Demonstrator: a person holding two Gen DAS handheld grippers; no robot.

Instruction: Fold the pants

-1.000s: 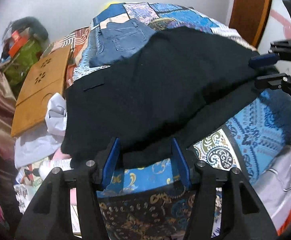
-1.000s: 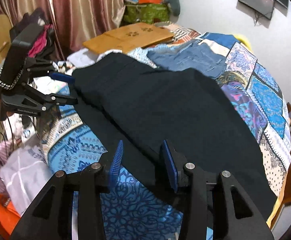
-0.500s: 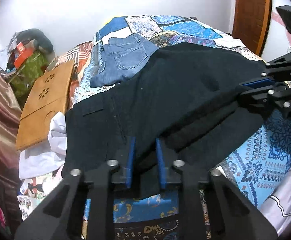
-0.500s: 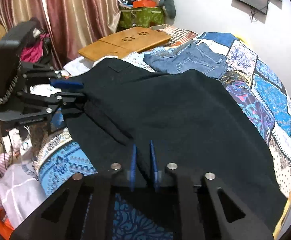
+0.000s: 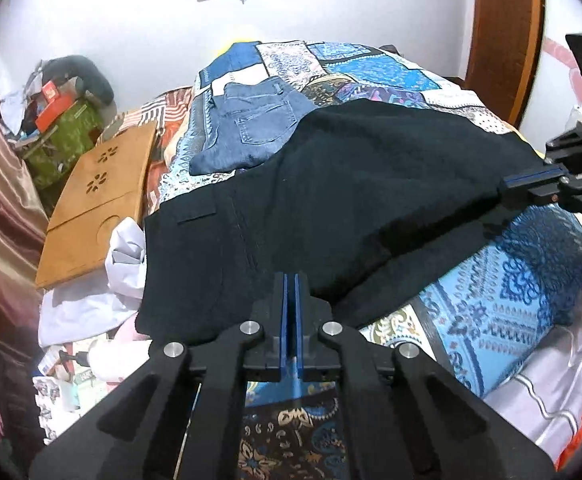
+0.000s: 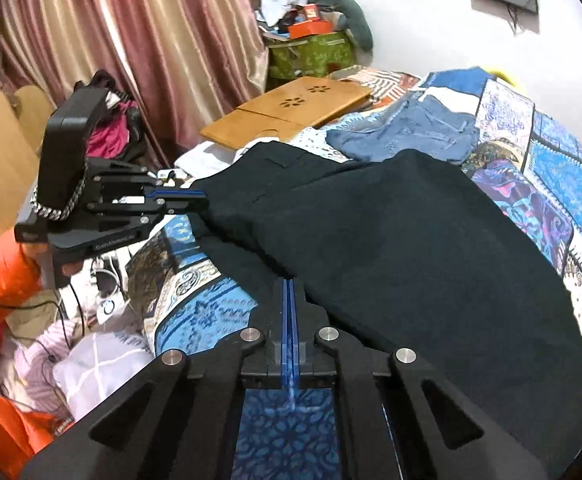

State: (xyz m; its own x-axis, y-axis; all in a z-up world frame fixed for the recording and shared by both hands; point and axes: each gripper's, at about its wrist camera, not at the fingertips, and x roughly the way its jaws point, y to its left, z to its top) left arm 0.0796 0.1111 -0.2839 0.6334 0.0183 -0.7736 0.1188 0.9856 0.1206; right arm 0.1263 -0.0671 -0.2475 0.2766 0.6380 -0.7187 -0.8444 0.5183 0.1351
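Green bag (image 6: 311,54) holds orange box (image 6: 309,28), clutter.

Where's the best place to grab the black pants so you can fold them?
Along the near edge of the black pants, coming in from the bed's side. That edge drapes toward the side of the bed, so thin fabric slips between fingers. Both grippers are shut on it: the left gripper near the waist end, the right gripper further down the leg.

We found the pants (image 5: 355,200) spread on the bed (image 5: 523,304), jeans (image 5: 251,128) at their eleven o'clock, a wooden board (image 5: 99,196) at nine, a bag (image 5: 63,136) behind it.
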